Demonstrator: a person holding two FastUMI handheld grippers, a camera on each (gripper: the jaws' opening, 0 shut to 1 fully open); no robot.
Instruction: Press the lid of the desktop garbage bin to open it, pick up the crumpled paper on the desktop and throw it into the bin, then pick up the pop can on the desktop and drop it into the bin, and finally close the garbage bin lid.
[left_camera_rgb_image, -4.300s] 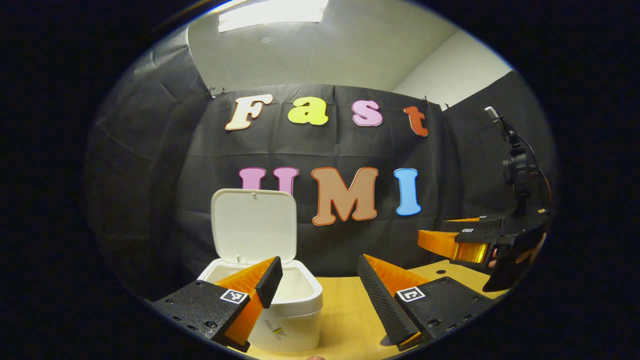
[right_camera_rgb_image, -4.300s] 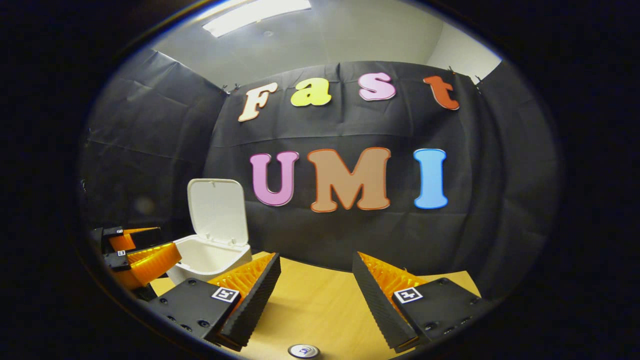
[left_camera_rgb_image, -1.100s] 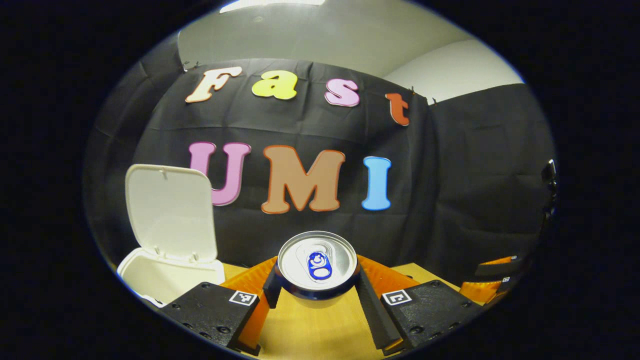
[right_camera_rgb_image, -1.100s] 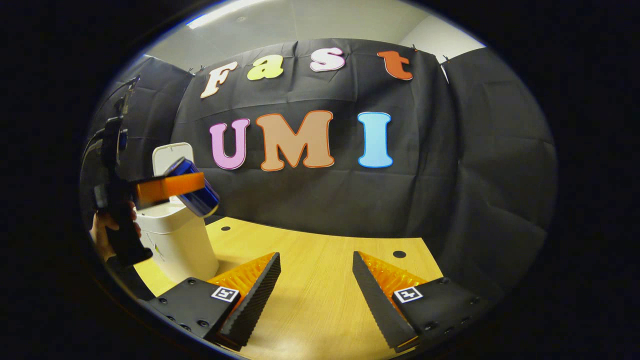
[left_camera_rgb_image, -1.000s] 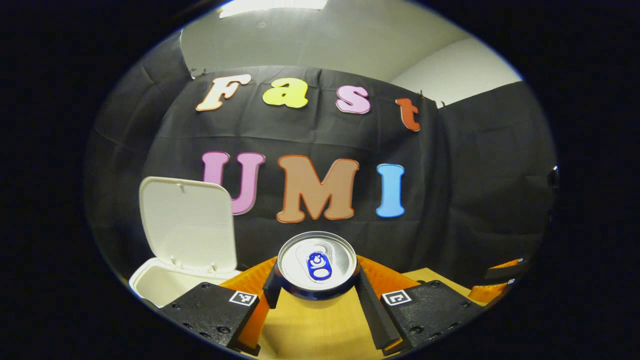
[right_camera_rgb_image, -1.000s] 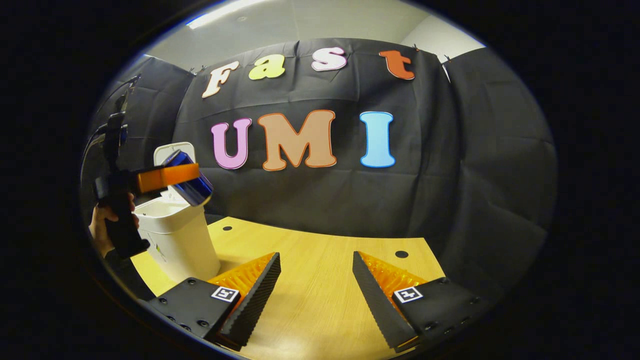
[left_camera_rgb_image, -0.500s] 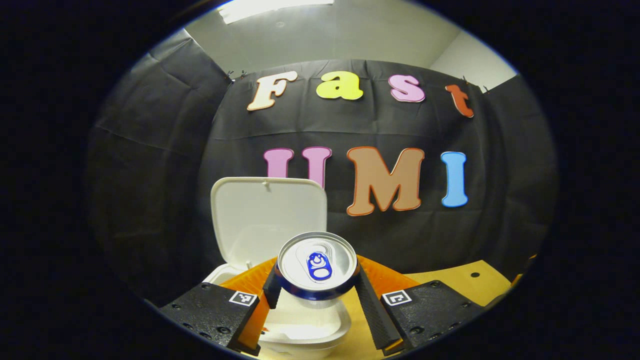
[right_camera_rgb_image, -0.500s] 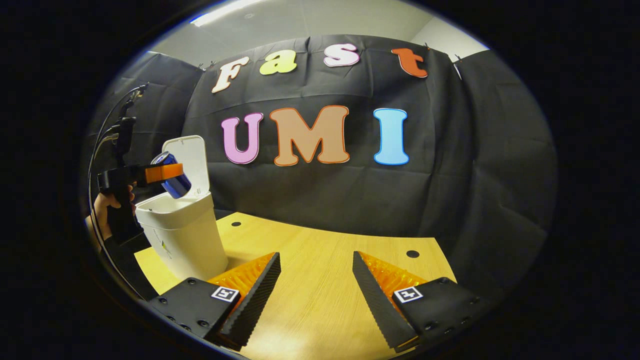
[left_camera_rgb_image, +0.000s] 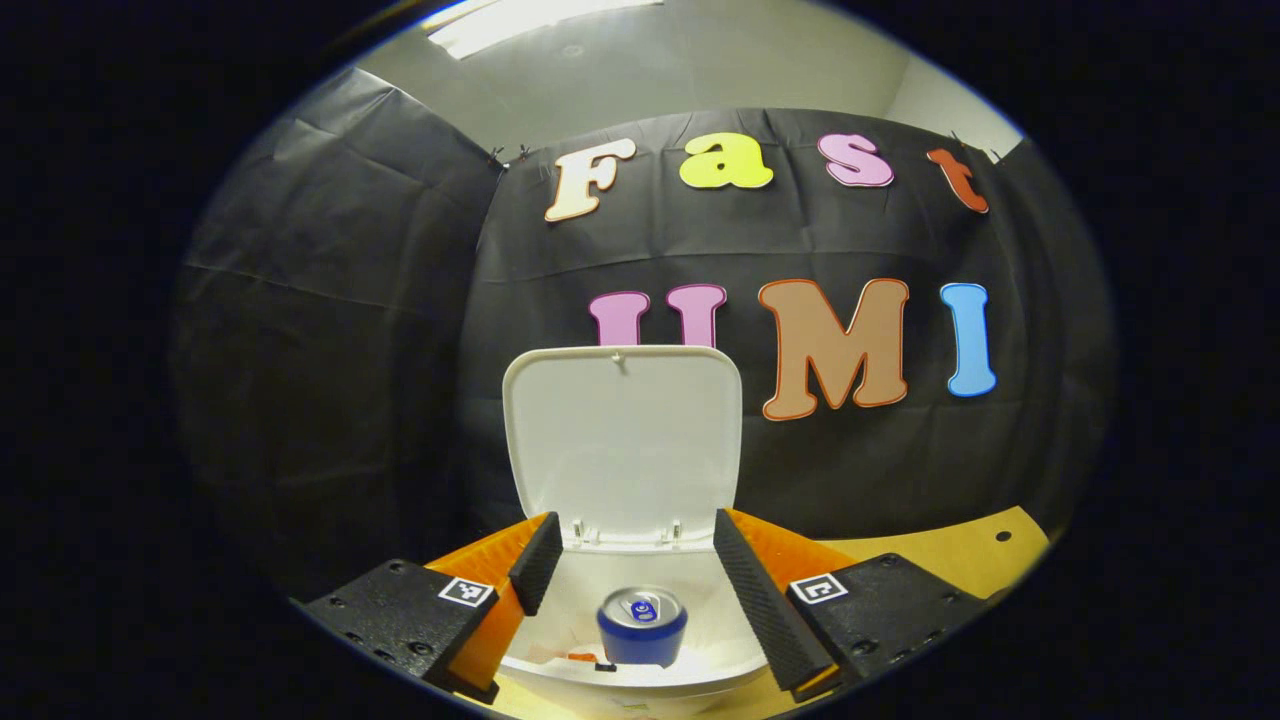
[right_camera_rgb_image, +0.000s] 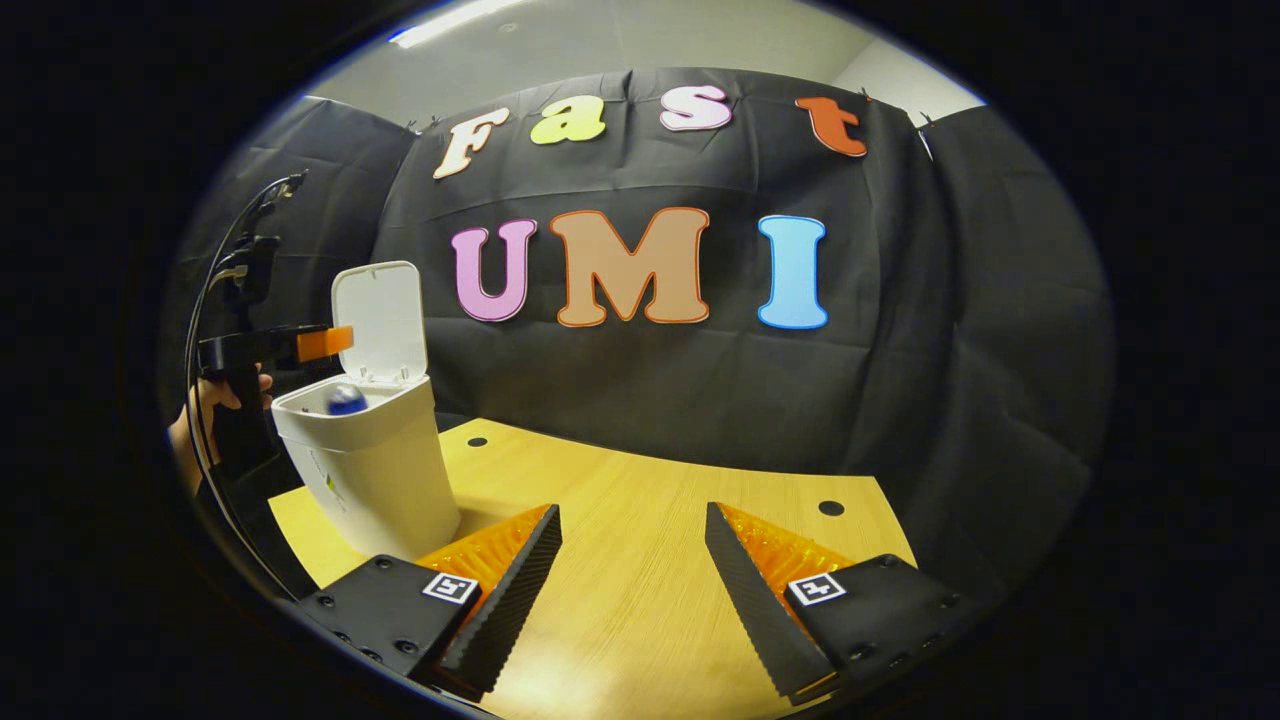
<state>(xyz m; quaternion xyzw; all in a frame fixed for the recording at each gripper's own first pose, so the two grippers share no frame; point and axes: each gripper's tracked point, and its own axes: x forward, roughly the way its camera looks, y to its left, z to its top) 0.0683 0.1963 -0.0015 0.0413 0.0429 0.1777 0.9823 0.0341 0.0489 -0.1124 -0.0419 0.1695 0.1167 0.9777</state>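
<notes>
pop can (left_camera_rgb_image: 642, 625) has just dropped from the now spread left gripper (left_camera_rgb_image: 630, 560) into the bin (left_camera_rgb_image: 700, 655), leaving only its upright lid (left_camera_rgb_image: 625, 440) to close.

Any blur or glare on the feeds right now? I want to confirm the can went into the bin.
Left gripper view: ceiling light blown out at top, pop can sharp inside the bin, fisheye bowing the raised lid. Right gripper view: can a smeared blue blob at the rim, likely motion blur; left gripper above it, table evenly lit.
</notes>
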